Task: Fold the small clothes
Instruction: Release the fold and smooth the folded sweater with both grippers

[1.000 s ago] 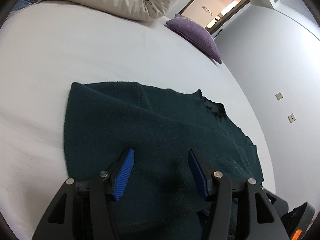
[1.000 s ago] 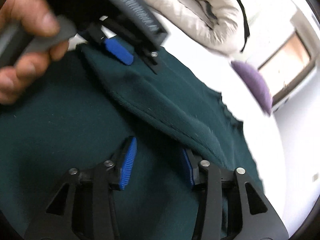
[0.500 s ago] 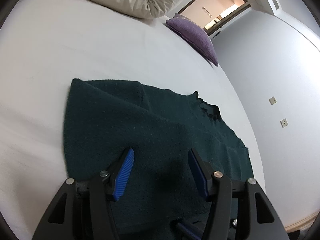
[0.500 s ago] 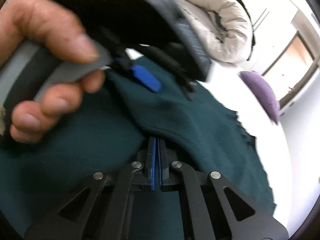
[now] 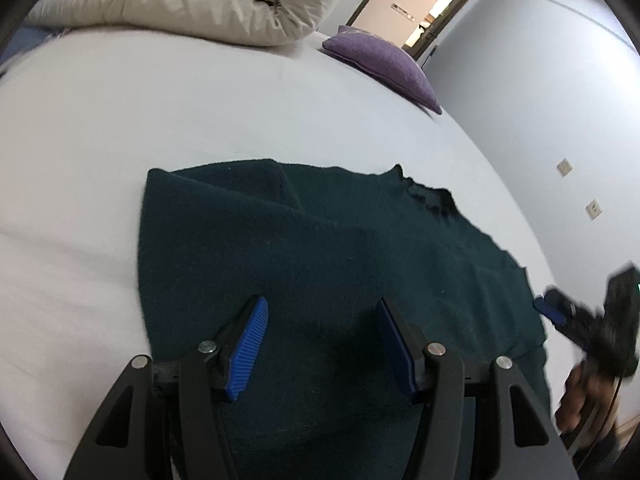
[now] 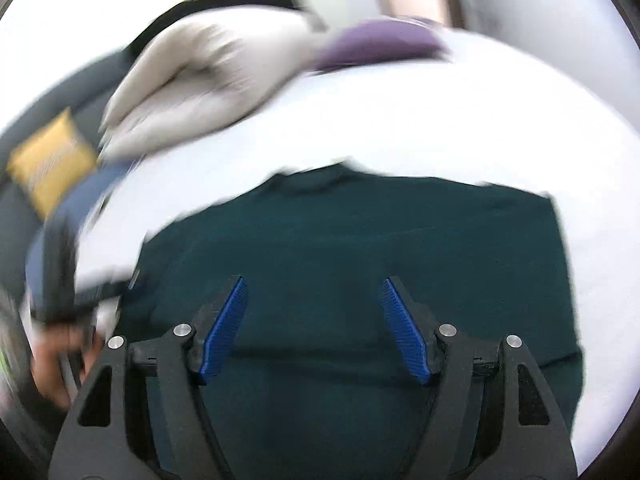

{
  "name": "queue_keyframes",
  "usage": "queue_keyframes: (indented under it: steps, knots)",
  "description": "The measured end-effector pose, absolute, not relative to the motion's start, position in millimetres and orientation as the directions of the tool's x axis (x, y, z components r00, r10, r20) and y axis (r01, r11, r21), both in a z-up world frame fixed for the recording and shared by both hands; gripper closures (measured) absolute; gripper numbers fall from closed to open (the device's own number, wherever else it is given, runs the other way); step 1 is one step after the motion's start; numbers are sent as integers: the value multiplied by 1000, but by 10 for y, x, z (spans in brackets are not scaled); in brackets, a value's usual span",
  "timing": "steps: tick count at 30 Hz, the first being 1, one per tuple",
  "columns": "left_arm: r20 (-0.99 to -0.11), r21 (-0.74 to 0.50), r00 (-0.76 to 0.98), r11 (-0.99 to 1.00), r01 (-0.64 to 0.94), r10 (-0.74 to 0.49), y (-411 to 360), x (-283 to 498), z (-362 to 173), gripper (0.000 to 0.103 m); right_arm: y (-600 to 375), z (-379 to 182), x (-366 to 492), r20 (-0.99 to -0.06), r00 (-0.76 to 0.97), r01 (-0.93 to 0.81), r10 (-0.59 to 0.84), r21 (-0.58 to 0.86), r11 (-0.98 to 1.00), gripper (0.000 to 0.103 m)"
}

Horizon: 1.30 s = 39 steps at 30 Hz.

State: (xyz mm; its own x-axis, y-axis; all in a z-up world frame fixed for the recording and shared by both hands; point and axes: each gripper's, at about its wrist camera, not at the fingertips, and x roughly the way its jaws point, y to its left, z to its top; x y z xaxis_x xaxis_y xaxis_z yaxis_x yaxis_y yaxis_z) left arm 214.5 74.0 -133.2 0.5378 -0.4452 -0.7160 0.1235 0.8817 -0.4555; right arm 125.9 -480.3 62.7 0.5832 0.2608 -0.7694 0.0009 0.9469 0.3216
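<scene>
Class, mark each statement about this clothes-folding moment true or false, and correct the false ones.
1. The left claw is open. True.
2. The right claw is clamped on the dark green garment. False: its jaws stand apart, holding nothing.
3. The garment lies on the white bed. True.
4. The purple cushion sits on top of the garment. False: it lies apart, at the bed's far edge.
5. A beige duvet is bunched up beyond the garment. True.
</scene>
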Motion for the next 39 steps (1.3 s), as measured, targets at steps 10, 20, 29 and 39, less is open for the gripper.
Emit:
queue_keyframes:
  steps: [10, 20, 29, 39]
  knots:
    - [-748, -362, 538, 919, 158, -387, 621, 2110, -1330, 44, -4726, 122, 1605, -852, 446, -20, 274, 296, 955, 97]
    - [-761, -277, 557, 943, 184, -332, 524, 2048, -1339, 44, -4961, 44, 1501, -849, 434, 6, 300, 336, 942, 95]
    - [-755, -191, 602, 965, 179, -261, 420, 1872, -1146, 44, -4832, 518, 1429, -769, 516, -57, 377, 408, 911, 90]
    - [-755, -205, 612, 971, 121, -236, 578, 1804, -1232, 43, -4559, 242, 1352, -764, 483, -117, 428, 428, 896, 52]
